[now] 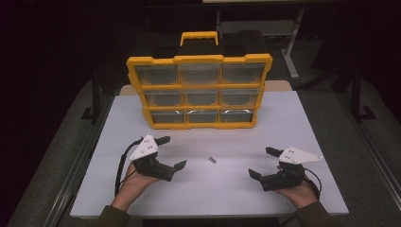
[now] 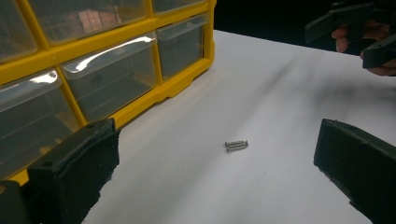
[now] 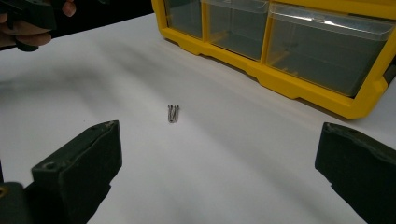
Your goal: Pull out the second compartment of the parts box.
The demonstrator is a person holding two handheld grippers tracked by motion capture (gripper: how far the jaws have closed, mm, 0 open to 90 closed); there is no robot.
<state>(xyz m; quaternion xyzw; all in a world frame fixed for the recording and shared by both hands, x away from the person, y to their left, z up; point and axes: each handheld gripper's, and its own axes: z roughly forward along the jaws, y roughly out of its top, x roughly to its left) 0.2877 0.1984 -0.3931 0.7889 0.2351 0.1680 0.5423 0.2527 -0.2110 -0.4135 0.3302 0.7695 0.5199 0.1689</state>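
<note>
Two small screws point(image 1: 212, 160) lie side by side, touching, on the white table point(image 1: 302, 123), near its middle and well in front of the yellow drawer organizer point(image 1: 199, 91). Organizer stands upright at the far side; nine clear drawers shut. Left gripper point(image 1: 172, 152) low at the near left, jaws spread, nothing between them; screws lie to its right. Right gripper point(image 1: 261, 162) low at the near right, jaws likewise spread and empty, screws to its left. Both grippers apart from the screws.
</note>
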